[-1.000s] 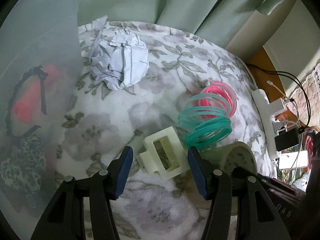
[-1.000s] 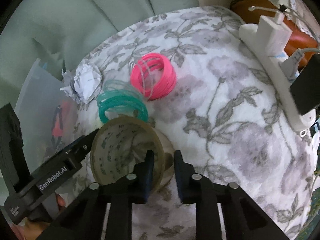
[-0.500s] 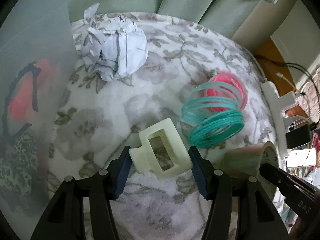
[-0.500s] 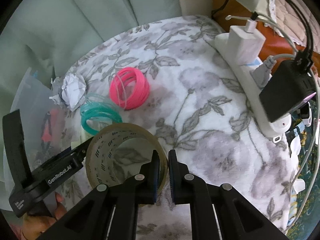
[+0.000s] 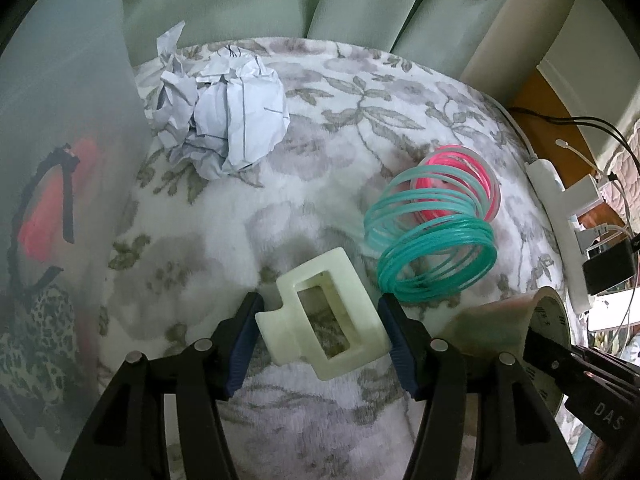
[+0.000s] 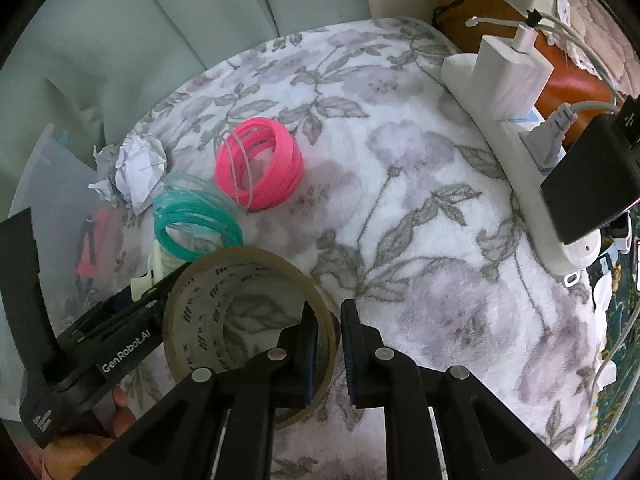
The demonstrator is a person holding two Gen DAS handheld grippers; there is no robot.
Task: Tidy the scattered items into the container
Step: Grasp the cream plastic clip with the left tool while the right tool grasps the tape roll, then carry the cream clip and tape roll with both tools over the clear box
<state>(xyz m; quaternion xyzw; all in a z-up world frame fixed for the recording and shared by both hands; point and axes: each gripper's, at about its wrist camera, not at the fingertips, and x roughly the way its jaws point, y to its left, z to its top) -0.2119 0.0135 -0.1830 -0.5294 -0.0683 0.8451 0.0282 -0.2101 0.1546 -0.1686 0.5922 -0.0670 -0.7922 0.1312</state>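
Tidy, part done: translucent container [image 5: 60, 160] at left apparently holds red and leopard-print items; left tongs [image 5: 320, 336] straddle cream clip [image 5: 324, 324], seemingly touching; right tongs [image 6: 328, 340] clenched on tape roll [image 6: 240, 312]; crumpled paper [image 5: 224, 120], teal bangles [image 5: 432, 252], pink bangles [image 6: 260, 162] lie on floral blanket [image 6: 420, 240].

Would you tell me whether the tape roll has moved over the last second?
Yes. The tape roll, gripped by the right tool, has lifted off the floral blanket, away from the teal rings.
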